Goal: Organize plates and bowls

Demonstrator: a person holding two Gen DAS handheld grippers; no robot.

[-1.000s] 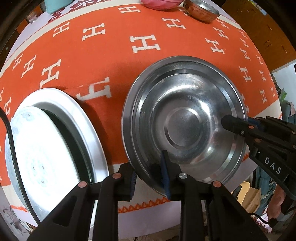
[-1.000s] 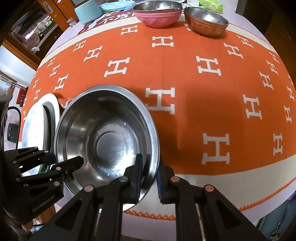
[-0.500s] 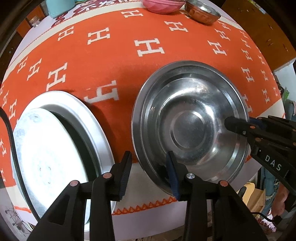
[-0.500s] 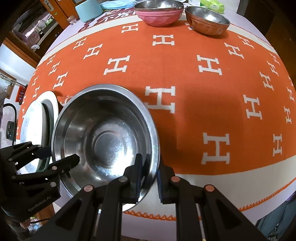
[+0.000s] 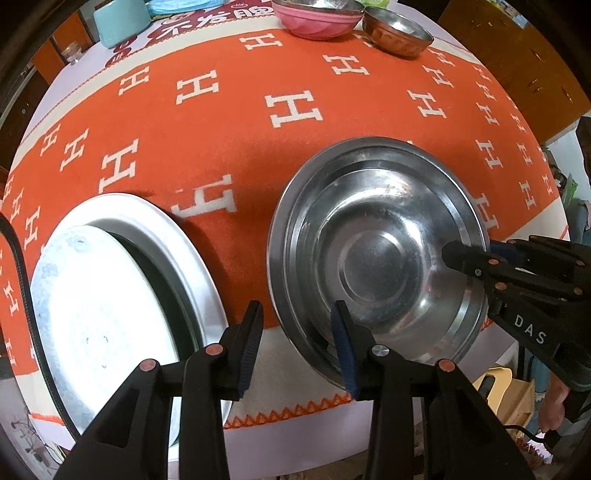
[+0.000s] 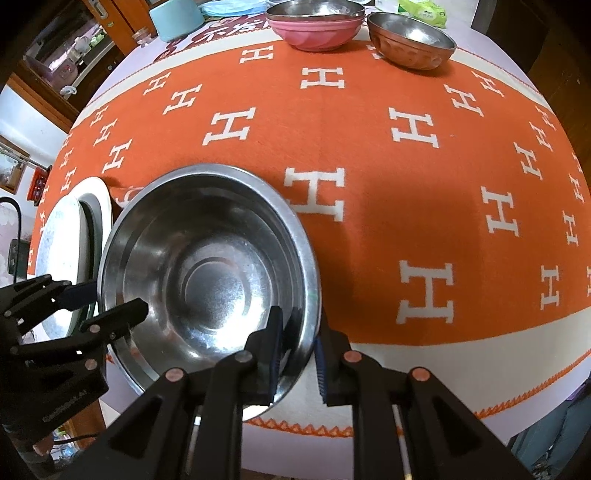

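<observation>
A large steel bowl point(image 5: 376, 254) sits near the table's front edge on the orange cloth; it also shows in the right wrist view point(image 6: 207, 266). My left gripper point(image 5: 297, 349) is open, its jaws straddling the bowl's left rim without closing on it. My right gripper point(image 6: 297, 350) has its jaws around the bowl's right rim, with a small gap showing. Left of the bowl a white plate point(image 5: 92, 314) lies tilted on a wider white plate point(image 5: 177, 251).
A pink bowl with a steel bowl inside point(image 6: 314, 27) and a copper-coloured bowl point(image 6: 410, 40) stand at the far edge. A teal cup point(image 6: 175, 18) is at the far left. The table's front edge point(image 6: 424, 424) is just below my grippers.
My left gripper has opened, letting go of the steel bowl's left rim. The view has shifted slightly back. The right gripper stays at the right rim.
</observation>
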